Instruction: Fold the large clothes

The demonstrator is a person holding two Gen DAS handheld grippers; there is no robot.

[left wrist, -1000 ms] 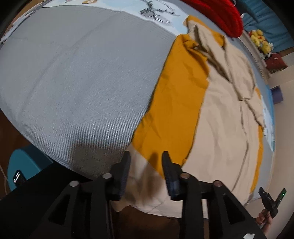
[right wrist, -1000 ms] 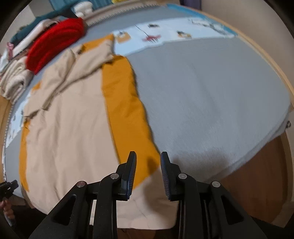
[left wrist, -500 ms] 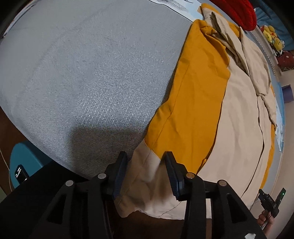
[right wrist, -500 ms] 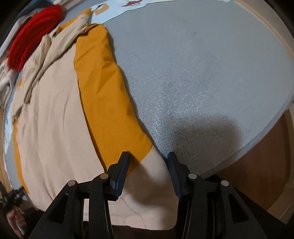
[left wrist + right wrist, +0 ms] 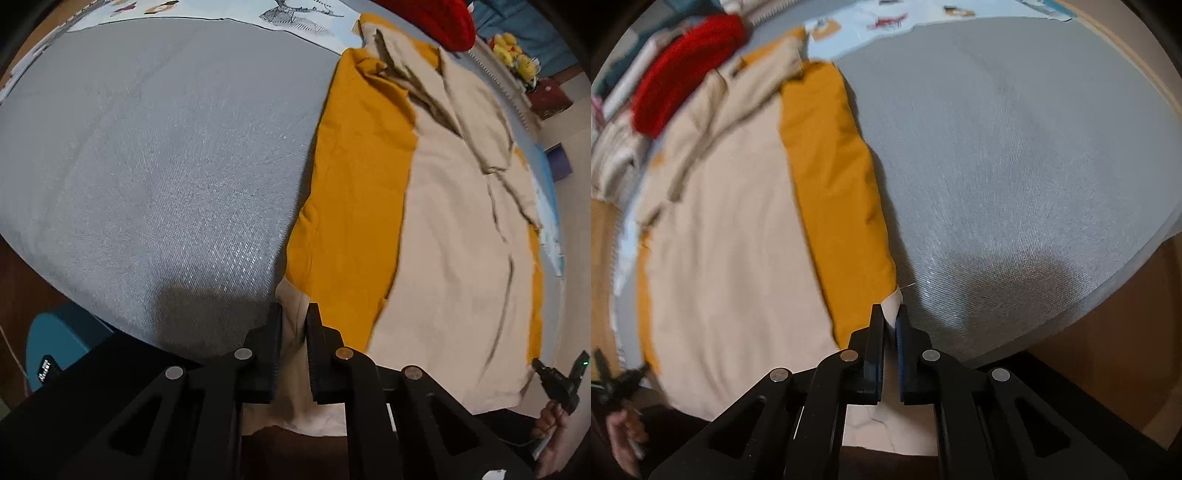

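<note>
A large beige and mustard-yellow garment (image 5: pixel 454 236) lies spread lengthwise on a grey bed cover (image 5: pixel 155 147), its beige hem hanging over the near edge. My left gripper (image 5: pixel 294 314) is shut on the beige hem corner beside the mustard panel. In the right wrist view the same garment (image 5: pixel 731 251) stretches away to the left, and my right gripper (image 5: pixel 890 314) is shut on the beige hem corner next to its mustard side panel (image 5: pixel 834 192). Each gripper also shows small at the other view's lower edge.
A red knitted item (image 5: pixel 683 96) and folded clothes lie beyond the garment's collar end. A printed light-blue sheet (image 5: pixel 894 22) shows at the far side. A teal stool (image 5: pixel 62 339) stands below the bed edge at left. The wooden floor (image 5: pixel 1108 339) lies past the bed edge.
Both grippers have gone from open around the hem to shut on the beige hem corners. Both views have pulled back and up a little, with the right view blurred by motion.
</note>
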